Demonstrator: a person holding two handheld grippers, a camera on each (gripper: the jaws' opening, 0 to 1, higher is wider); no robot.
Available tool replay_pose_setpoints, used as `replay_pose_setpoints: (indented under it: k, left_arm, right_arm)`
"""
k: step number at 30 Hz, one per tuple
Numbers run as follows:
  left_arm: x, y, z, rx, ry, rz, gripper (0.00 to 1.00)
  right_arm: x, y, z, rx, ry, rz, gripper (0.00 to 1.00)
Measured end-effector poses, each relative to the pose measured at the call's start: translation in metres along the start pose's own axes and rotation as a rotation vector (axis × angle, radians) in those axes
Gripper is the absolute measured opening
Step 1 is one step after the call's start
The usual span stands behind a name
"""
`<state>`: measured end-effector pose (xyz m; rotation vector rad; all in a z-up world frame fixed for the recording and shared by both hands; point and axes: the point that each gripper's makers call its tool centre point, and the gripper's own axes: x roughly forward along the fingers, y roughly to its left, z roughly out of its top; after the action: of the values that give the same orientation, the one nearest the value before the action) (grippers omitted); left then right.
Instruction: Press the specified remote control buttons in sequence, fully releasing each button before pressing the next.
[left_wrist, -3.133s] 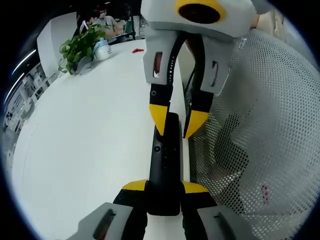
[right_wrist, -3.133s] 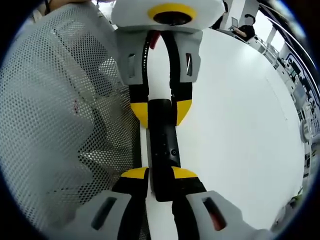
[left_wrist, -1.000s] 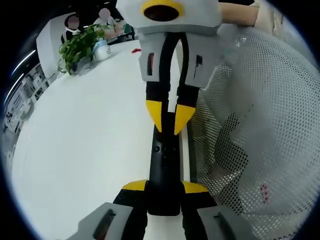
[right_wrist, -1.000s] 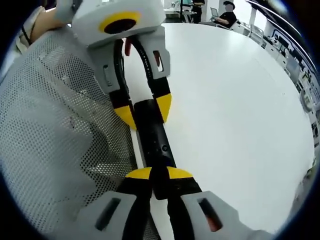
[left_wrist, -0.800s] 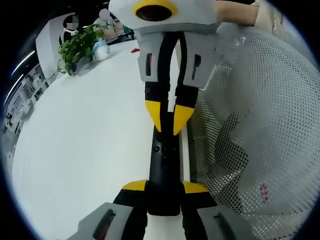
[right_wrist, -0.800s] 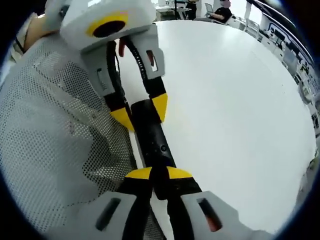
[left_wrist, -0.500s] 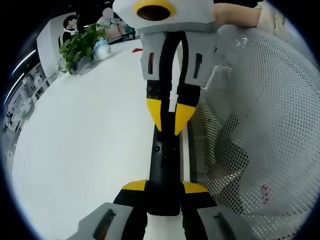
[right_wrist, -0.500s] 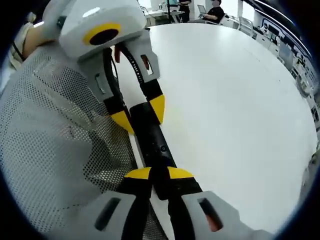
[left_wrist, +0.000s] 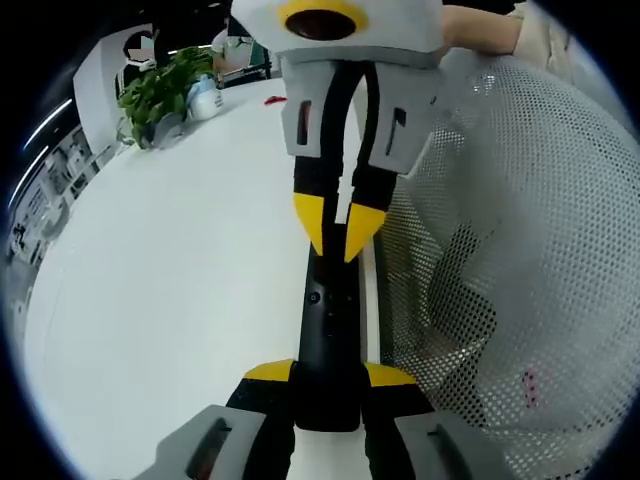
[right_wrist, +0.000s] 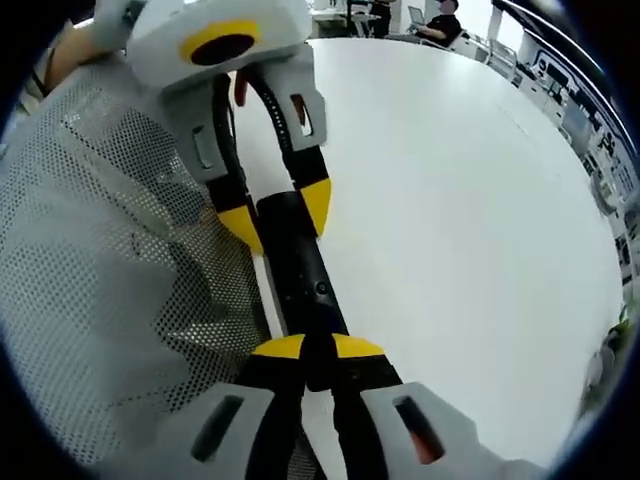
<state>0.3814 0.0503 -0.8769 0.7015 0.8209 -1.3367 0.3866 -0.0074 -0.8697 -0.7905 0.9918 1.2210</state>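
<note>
The left gripper (left_wrist: 327, 372) is clamping the near end of the remote (left_wrist: 330, 320), while the right gripper (right_wrist: 306, 347), its yellow tips nearly together, is bearing down on the remote's face toward the far end, seemingly pressing a button. The remote is looking like a slim, stiff, light and smooth black bar that could slip or pivot under a press, so holding it across its narrow sides at one end is suiting it. It is hovering just over the table (left_wrist: 170, 260), along the edge nearest the person's mesh sleeve (left_wrist: 510, 250).
</note>
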Motion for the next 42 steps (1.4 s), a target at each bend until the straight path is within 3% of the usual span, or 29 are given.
replay_pose_setpoints:
  k: [18,22,30,42]
  left_arm:
    - [0.0003,0.0004,-0.0001,0.004,0.002,-0.003,0.24]
    - [0.0005,0.0003,-0.0001,0.004,0.002,-0.002,0.24]
    - [0.0003,0.0007,0.0003,-0.002,0.0,0.001,0.24]
    - [0.0002,0.0003,0.0001,0.001,0.001,0.001,0.24]
  right_arm:
    - [0.0012,-0.0021,0.0018,-0.027,-0.022,-0.009,0.02]
    - [0.0023,-0.0016,0.0035,-0.085,-0.013,-0.023,0.0]
    - [0.0001,-0.005,0.0043,0.049,-0.057,0.009,0.0]
    - [0.0031,0.0004,0.0094,-0.032,-0.054,-0.002,0.02]
